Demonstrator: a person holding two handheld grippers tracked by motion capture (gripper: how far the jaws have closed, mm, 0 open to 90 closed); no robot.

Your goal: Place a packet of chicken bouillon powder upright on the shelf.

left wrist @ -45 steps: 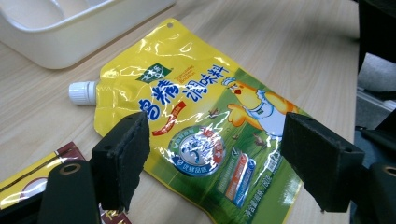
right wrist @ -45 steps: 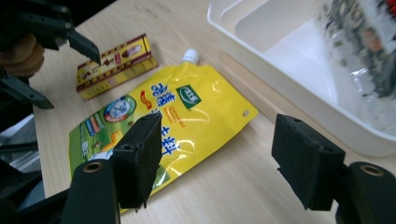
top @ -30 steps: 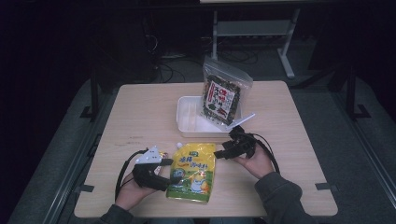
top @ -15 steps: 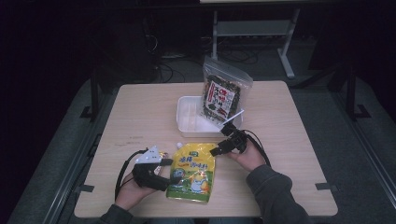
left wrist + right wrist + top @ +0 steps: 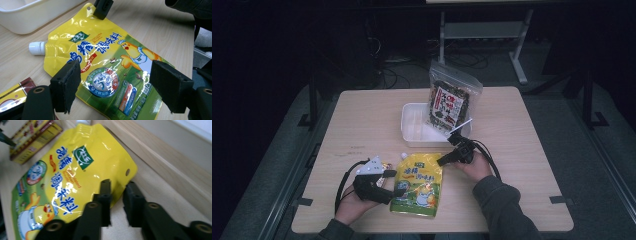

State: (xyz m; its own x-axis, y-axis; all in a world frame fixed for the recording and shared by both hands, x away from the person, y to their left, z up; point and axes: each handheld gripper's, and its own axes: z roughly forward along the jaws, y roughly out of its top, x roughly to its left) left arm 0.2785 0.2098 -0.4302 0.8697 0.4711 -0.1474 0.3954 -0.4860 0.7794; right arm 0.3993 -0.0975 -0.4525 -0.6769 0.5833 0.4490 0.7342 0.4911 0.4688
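the yellow pouch lies flat on the table, near the person's edge, its white cap pointing toward the white tray. the right gripper is at the pouch's top right corner, beside the hang hole. its jaws have just been closing and now stand nearly together, with the pouch's edge running in between them; the pictures do not settle whether the pads truly press the film or just straddle it. the left gripper rests at the pouch's left side with its jaws spread wide and nothing between them, hovering over the printed face. a small red and yellow packet lies just beside it, and a dark snack bag stands in the tray.

the step in hand looks like taking the pouch by its corner to lift it. to do it well, the grip should sit deep enough on the sealed flat edge that the slick film cannot slide out, not just on the tip. lift slowly, since the full pouch will likely sag and swing from one corner. the left gripper could close on the opposite side to share the weight and keep the cap clear of the tray wall.
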